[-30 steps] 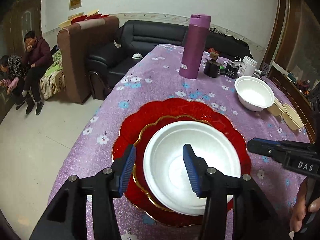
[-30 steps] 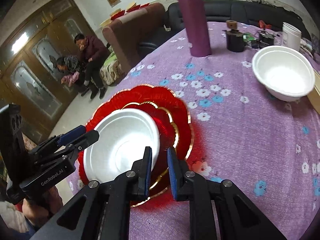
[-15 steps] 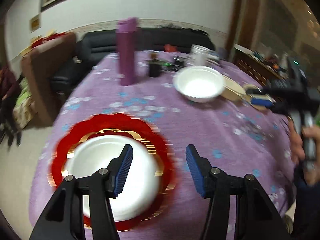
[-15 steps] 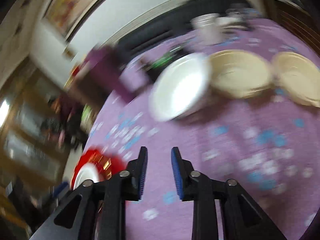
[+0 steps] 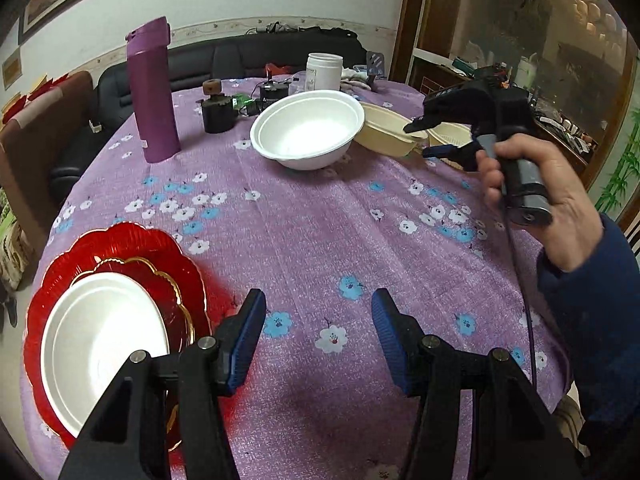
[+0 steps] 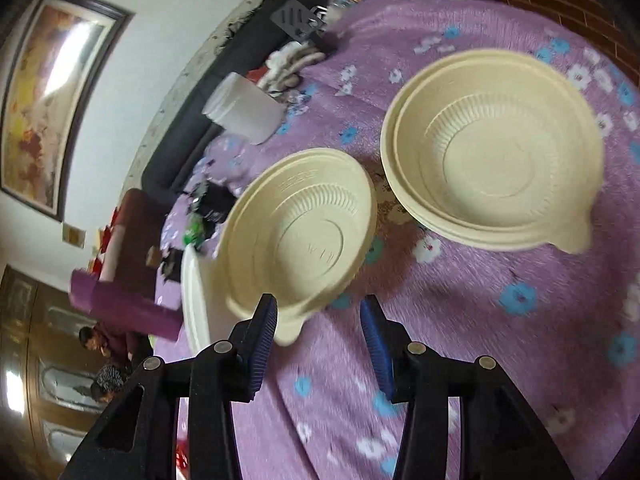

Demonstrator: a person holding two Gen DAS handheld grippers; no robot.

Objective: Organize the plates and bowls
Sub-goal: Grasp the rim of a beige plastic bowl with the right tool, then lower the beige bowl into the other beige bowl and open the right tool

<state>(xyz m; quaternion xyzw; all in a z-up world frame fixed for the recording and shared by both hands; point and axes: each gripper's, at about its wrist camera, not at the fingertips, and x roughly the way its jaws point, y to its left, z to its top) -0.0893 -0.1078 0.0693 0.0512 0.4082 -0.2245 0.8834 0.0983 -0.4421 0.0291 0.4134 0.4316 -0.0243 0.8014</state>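
Observation:
A white plate [image 5: 100, 344] lies on two stacked red scalloped plates [image 5: 132, 248] at the table's near left. My left gripper [image 5: 318, 336] is open and empty above bare cloth to their right. A white bowl [image 5: 308, 128] sits at the far middle, with two cream bowls [image 5: 384, 130] beside it. My right gripper [image 6: 318, 332] is open and empty, tilted, just short of the nearer cream bowl [image 6: 300, 236], whose rim tab lies near its left finger. The second cream bowl [image 6: 492, 164] lies farther right. The right gripper also shows in the left wrist view [image 5: 420, 140].
A tall purple flask [image 5: 152, 92], a dark small jar [image 5: 216, 110], a white canister [image 5: 324, 72] and cables stand at the table's far side. The table wears a purple flowered cloth [image 5: 320, 232]. A sofa and armchair stand behind.
My left gripper has swung right, off the plate stack. My right gripper has left the stack, crossed the table to the cream bowls and opened wider.

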